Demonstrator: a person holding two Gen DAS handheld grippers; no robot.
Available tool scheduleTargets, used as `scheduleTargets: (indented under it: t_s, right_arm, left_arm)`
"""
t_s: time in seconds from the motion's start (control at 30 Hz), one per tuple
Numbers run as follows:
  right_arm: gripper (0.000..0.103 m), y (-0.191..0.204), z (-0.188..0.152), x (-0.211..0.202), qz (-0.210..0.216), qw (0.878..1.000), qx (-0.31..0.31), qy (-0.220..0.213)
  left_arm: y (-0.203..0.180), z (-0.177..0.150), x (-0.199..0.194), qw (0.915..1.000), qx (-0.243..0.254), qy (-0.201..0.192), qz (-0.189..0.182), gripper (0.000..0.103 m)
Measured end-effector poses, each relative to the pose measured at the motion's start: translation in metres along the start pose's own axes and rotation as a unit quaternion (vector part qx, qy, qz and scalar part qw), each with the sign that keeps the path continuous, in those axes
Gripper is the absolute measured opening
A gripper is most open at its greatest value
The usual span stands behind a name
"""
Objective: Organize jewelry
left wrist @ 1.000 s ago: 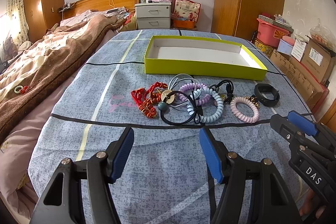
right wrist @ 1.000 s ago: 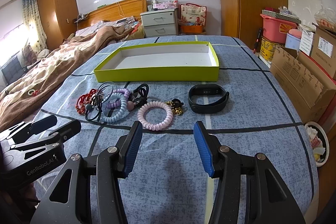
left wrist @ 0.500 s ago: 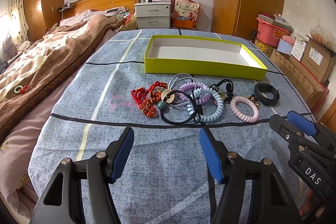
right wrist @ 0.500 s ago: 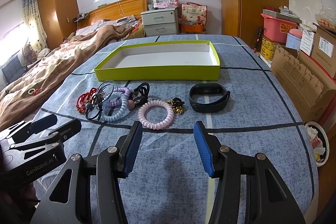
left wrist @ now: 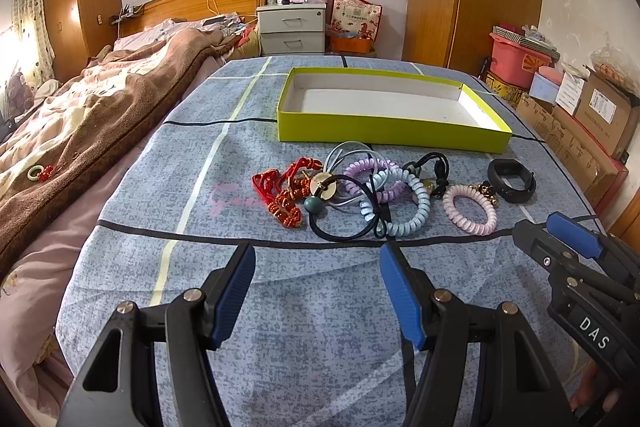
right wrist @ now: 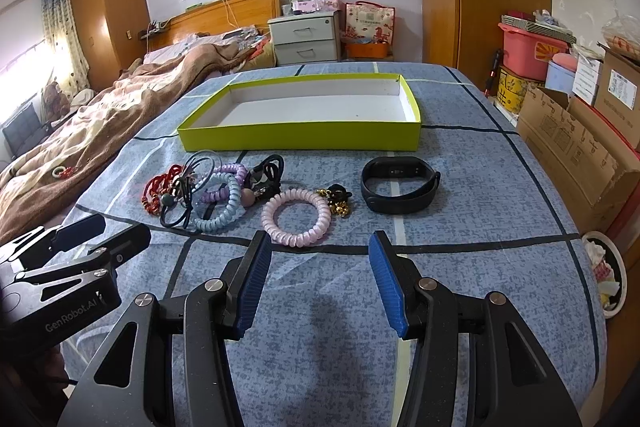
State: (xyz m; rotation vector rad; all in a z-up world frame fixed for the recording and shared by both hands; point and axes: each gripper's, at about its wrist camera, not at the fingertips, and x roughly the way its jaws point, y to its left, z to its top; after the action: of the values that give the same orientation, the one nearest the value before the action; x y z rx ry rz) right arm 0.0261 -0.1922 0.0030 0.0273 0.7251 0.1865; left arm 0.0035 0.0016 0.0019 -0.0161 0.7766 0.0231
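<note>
Both tongs hover low over the blue checked bedspread [left wrist: 304,307], near edge of the bed, nothing gripped. Left tongs [left wrist: 318,291] spread wide, blue pads apart, aimed at the tangled pile. Right tongs [right wrist: 316,281] also wide open, empty, pointing at the gap just short of the pink coil hair tie [right wrist: 296,217].

Jewelry lies in a row in front of the yellow-green box [right wrist: 300,137], which sits further up the bed, white inside, nothing in it. From the left: red beaded bracelet [left wrist: 282,193], black elastic with a green bead [left wrist: 344,211], light blue coil tie [left wrist: 400,207] overlapping a purple coil tie [left wrist: 370,173], and a black knotted band [left wrist: 434,167] all bunched and touching. Pink coil tie lies just to the right, a small gold-and-black charm piece [right wrist: 338,201] touching its far side. Black wristband [right wrist: 400,185] sits apart at the right end, closest to the box.
</note>
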Motion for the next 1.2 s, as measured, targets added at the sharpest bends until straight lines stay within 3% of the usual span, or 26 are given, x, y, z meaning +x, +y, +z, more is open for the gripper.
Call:
scheduleTargets:
  t_s: [0.47, 0.7, 0.73, 0.77, 0.83, 0.93, 1.03, 1.2]
  right_arm:
    - [0.052, -0.002, 0.016, 0.035, 0.023, 0.999, 0.009, 0.04]
    - [0.051, -0.002, 0.02, 0.049, 0.0, 0.998, 0.0, 0.059]
    - [0.048, -0.001, 0.019, 0.05, -0.002, 0.998, -0.002, 0.061]
    - [0.035, -0.001, 0.02, 0.052, -0.005, 0.998, -0.005, 0.063]
    - [0.024, 0.0, 0.019, 0.054, -0.012, 0.998, -0.011, 0.068]
    - [0.023, 0.001, 0.019, 0.054, -0.017, 0.997, -0.018, 0.067]
    - [0.012, 0.001, 0.018, 0.055, -0.025, 0.997, -0.024, 0.065]
    - [0.011, -0.003, 0.019, 0.054, -0.016, 0.998, -0.015, 0.064]
  left_arm:
    - [0.039, 0.009, 0.014, 0.9994, -0.023, 0.025, -0.01, 0.067]
    - [0.063, 0.012, 0.027, 0.9962, -0.052, 0.059, -0.036, 0.067]
    - [0.066, 0.012, 0.028, 0.9959, -0.055, 0.06, -0.039, 0.067]
    - [0.067, 0.013, 0.029, 0.9959, -0.052, 0.063, -0.039, 0.067]
    - [0.071, 0.015, 0.032, 0.9949, -0.057, 0.07, -0.045, 0.067]
    - [0.072, 0.017, 0.038, 0.9951, -0.05, 0.076, -0.038, 0.067]
    - [0.071, 0.018, 0.043, 0.9933, -0.055, 0.087, -0.054, 0.067]
    - [0.062, 0.025, 0.053, 0.9923, -0.053, 0.093, -0.064, 0.067]
